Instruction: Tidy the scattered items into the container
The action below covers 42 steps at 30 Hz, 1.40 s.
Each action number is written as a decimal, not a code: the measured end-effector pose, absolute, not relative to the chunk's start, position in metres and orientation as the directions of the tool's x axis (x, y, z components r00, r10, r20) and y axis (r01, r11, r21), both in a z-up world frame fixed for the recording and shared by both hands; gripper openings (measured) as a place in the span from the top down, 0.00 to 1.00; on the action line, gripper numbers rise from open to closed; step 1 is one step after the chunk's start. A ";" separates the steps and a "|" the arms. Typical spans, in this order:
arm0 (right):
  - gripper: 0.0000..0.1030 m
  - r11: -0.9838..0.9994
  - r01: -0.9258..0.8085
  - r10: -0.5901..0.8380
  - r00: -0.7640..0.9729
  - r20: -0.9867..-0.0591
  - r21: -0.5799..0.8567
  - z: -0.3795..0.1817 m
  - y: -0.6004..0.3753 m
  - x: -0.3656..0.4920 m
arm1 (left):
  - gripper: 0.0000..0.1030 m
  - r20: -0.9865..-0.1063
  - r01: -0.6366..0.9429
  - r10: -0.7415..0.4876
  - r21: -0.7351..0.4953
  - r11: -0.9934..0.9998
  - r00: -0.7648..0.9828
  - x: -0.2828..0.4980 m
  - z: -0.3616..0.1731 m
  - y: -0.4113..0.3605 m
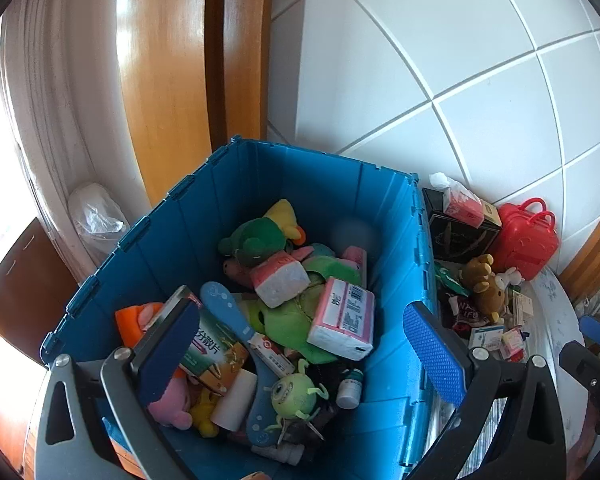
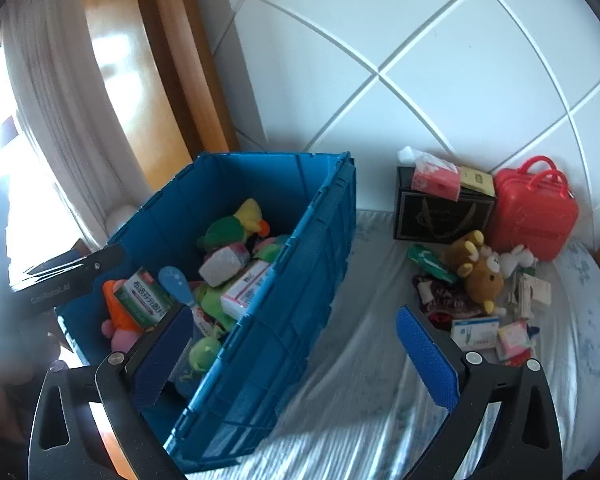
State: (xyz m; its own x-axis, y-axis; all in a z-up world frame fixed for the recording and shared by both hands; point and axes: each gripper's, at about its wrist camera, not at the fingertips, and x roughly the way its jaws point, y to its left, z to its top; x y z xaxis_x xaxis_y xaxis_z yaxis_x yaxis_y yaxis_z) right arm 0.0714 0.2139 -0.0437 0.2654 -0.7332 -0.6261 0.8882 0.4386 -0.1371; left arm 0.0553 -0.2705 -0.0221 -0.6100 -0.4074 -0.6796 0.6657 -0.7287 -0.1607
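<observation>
Crate (image 1: 300, 184), blue plastic, on bed (image 2: 360, 380) against white wall (image 2: 420, 60); holds green plush (image 1: 256, 240), pink tissue pack (image 1: 344, 316), green medicine box (image 1: 216, 356), blue paddle (image 1: 224, 308), one-eyed green toy (image 1: 294, 394), white bottle (image 1: 350, 390). Left gripper (image 1: 300, 356): above crate, jaws wide apart, nothing held. Right gripper (image 2: 296, 352): straddling crate's near wall, jaws wide apart, nothing held. Loose items right of crate: black box (image 2: 440, 216), red case (image 2: 536, 212), brown bear (image 2: 482, 276), white bunny (image 2: 518, 258), small cartons (image 2: 474, 332).
</observation>
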 end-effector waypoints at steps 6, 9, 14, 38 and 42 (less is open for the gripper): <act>0.00 0.388 0.912 -0.750 0.229 -0.620 -0.133 -0.035 0.225 0.023 | 0.00 -0.691 0.638 -0.379 -0.155 -0.754 -0.616 0.042 -0.017 -0.224; 0.00 0.357 0.922 -0.765 0.199 -0.612 -0.147 -0.033 0.230 0.001 | 0.00 -0.698 0.631 -0.372 -0.149 -0.761 -0.613 0.035 -0.014 -0.203; 0.00 0.307 0.942 -0.773 0.162 -0.614 -0.138 -0.026 0.240 -0.039 | 0.00 -0.701 0.599 -0.365 -0.111 -0.793 -0.613 0.026 -0.009 -0.169; 0.00 0.197 0.970 -0.799 0.073 -0.597 -0.145 -0.002 0.288 -0.138 | 0.00 -0.703 0.546 -0.328 -0.102 -0.831 -0.631 0.022 0.011 -0.085; 0.00 0.192 0.971 -0.796 0.068 -0.602 -0.144 -0.003 0.289 -0.144 | 0.00 -0.699 0.536 -0.310 -0.123 -0.836 -0.645 0.022 0.011 -0.079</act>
State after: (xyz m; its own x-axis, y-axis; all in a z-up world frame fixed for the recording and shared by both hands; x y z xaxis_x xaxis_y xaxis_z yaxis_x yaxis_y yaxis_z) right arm -0.1445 0.2894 -0.0030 0.0679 -0.7959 -0.6016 0.9707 0.1919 -0.1444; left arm 0.0224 -0.0794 0.0105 -0.6446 -0.3105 -0.6987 0.5356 -0.8355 -0.1228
